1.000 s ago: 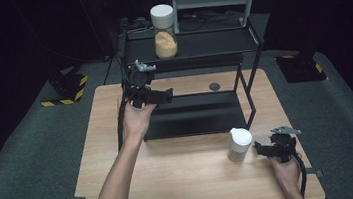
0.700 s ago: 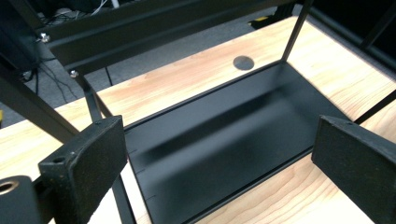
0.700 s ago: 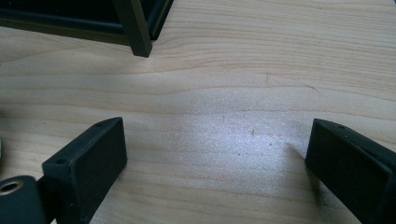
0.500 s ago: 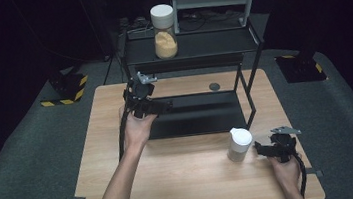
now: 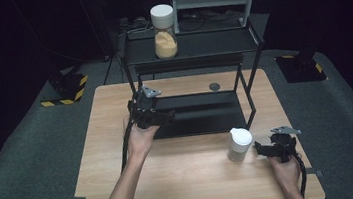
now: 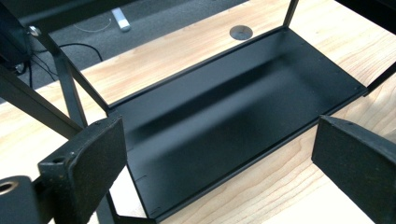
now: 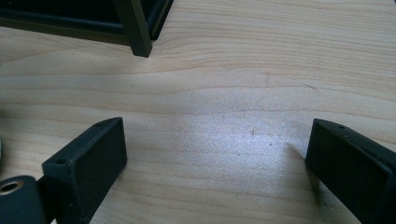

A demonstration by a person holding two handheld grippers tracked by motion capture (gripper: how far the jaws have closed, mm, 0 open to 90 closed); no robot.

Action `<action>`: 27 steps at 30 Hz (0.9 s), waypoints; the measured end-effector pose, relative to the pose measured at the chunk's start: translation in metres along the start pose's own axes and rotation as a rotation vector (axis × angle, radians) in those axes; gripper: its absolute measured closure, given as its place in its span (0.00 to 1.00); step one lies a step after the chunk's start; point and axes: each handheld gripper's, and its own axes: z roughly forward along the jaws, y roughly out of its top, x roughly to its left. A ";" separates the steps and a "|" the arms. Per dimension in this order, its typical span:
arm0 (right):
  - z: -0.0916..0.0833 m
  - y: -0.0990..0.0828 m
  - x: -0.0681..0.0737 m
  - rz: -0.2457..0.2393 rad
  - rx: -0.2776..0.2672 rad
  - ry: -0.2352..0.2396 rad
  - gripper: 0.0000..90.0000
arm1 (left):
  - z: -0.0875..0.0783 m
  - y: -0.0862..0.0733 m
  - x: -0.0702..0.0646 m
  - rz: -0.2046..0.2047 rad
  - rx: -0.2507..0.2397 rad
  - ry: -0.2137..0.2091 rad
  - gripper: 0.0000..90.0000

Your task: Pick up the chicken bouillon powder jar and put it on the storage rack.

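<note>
Judging by the layout, one jar (image 5: 164, 31) sits on the rack's top shelf (image 5: 198, 46) — the white-lidded jar (image 5: 239, 144) near the table's front right edge waits. My right gripper (image 5: 259, 149) is beside it, jaws apart and empty; my left gripper (image 5: 165, 119) gapes over the bare bottom shelf (image 6: 224, 121).

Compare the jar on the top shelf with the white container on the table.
The jar is clear glass showing a tan filling; the white container is opaque. The jar stands on the rack's top shelf, far from both tongs; the container stands on the table beside the right tongs. Both stand upright with white tops.
</note>
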 end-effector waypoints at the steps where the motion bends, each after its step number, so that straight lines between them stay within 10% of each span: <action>1: 0.000 0.000 0.000 0.000 0.000 0.000 0.05 | 0.000 0.000 0.000 0.000 0.000 0.000 0.04; 27: 0.000 0.000 0.000 0.000 0.000 0.000 0.05 | 0.036 -0.046 0.008 -0.053 0.059 -0.024 0.04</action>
